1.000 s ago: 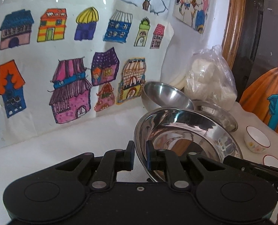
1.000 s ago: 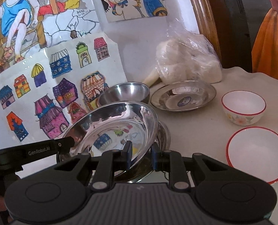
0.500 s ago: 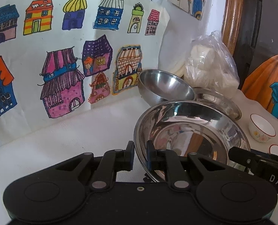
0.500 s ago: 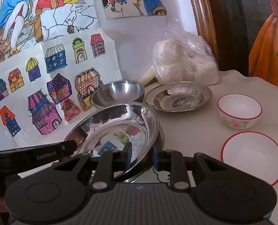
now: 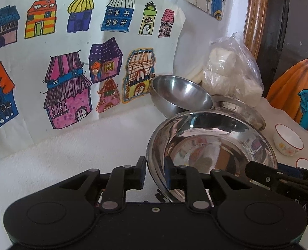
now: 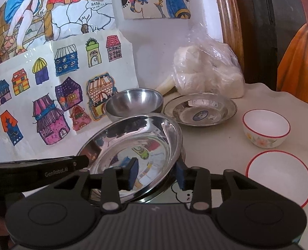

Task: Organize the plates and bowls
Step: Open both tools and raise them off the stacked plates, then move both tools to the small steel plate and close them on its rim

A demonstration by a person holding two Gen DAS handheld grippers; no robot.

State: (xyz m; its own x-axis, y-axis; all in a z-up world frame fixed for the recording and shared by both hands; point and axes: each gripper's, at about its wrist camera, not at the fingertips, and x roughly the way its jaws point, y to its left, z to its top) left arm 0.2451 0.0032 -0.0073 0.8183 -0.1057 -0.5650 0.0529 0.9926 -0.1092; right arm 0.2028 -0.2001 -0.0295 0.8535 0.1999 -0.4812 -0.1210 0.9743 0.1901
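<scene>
A large shiny steel plate (image 5: 212, 145) (image 6: 137, 145) lies slightly tilted on another steel dish (image 6: 182, 152) beneath it. My left gripper (image 5: 155, 175) straddles its left rim. The jaws are opening, and a small gap shows beside the rim. My right gripper (image 6: 157, 174) straddles the near right rim, also opening; its blue pads (image 6: 180, 175) stand well off the metal. Each gripper's arm shows in the other's view, at the plate's far side. Behind stand a steel bowl (image 6: 133, 102) (image 5: 181, 95) and a flat steel plate (image 6: 199, 110) (image 5: 237, 108).
A small white bowl with a red rim (image 6: 266, 129) (image 5: 288, 139) and a wider red-rimmed white dish (image 6: 278, 175) sit to the right on the pale tablecloth (image 6: 216, 141). A plastic bag of white lumps (image 6: 208, 70) leans in the back corner. Children's drawings (image 5: 70, 62) cover the wall.
Both grippers' jaws have spread apart around the plate's rim, the right one much more. The plate has settled lower onto the dish under it.
</scene>
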